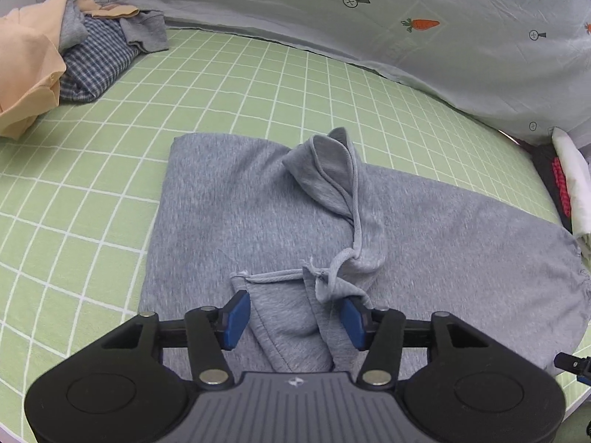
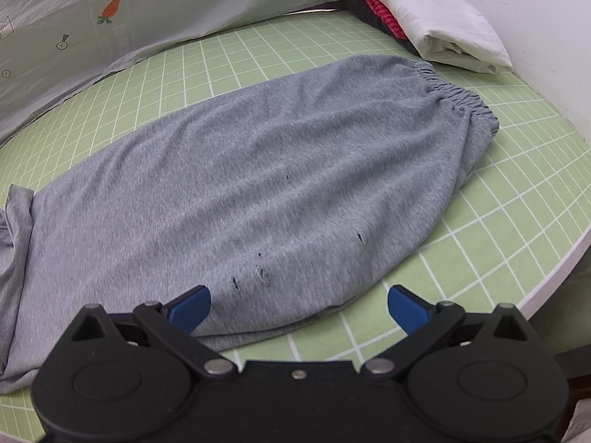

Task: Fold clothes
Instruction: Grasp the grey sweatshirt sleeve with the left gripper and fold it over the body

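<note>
Grey sweatpants (image 1: 258, 206) lie folded on the green grid sheet (image 1: 92, 170). A bunched part with a drawstring (image 1: 347, 258) stands up in the middle. My left gripper (image 1: 295, 320) is half open, and a raised flap of the grey fabric runs between its blue pads (image 1: 236, 319); whether they press on it is unclear. In the right wrist view the sweatpants (image 2: 258, 170) stretch to the elastic waistband (image 2: 454, 92) at the far right, with small holes near the front. My right gripper (image 2: 299, 308) hangs open over the garment's near edge and holds nothing.
A pile of peach, checked and grey clothes (image 1: 55, 48) sits at the far left. A pale carrot-print cloth (image 1: 406, 29) borders the back. A folded white cloth (image 2: 436, 18) on a dark and red item (image 2: 380, 11) lies far right. The bed edge (image 2: 554, 269) runs on the right.
</note>
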`<action>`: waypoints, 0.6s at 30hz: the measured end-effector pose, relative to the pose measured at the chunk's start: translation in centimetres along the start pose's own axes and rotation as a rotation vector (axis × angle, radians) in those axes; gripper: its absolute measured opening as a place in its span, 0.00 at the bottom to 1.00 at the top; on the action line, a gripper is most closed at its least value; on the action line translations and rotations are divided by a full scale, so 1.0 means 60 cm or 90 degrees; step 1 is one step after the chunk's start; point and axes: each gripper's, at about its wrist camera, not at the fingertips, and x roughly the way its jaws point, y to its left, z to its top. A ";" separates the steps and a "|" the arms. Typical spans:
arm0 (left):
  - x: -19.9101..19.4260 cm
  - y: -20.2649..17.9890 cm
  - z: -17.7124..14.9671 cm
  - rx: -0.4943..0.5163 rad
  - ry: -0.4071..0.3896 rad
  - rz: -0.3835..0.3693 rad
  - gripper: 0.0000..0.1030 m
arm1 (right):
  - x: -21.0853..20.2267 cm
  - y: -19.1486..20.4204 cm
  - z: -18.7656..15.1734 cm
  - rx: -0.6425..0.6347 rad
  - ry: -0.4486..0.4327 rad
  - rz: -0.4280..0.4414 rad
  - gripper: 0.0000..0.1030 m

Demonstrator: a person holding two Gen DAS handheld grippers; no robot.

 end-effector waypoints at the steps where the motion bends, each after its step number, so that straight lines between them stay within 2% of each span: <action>1: 0.002 0.004 -0.002 -0.017 0.003 0.002 0.63 | -0.001 0.001 -0.002 -0.001 0.000 -0.001 1.00; 5: 0.011 0.019 -0.006 -0.056 0.008 0.016 0.66 | -0.004 -0.006 -0.004 0.003 -0.001 -0.006 1.00; 8: 0.017 0.012 -0.006 -0.055 0.008 -0.008 0.63 | -0.004 -0.013 -0.004 0.006 0.000 -0.008 1.00; 10: 0.020 0.008 -0.007 -0.055 0.008 -0.024 0.46 | -0.004 -0.018 -0.004 0.006 -0.001 -0.009 1.00; 12: 0.024 0.003 -0.007 -0.054 0.008 -0.040 0.05 | -0.004 -0.022 -0.002 0.005 -0.001 -0.009 1.00; 15: 0.023 -0.021 -0.012 -0.024 0.003 -0.077 0.06 | -0.002 -0.024 0.000 -0.003 0.001 -0.007 1.00; 18: 0.018 -0.066 -0.022 0.034 0.011 -0.126 0.06 | 0.001 -0.028 0.002 -0.011 0.004 -0.005 1.00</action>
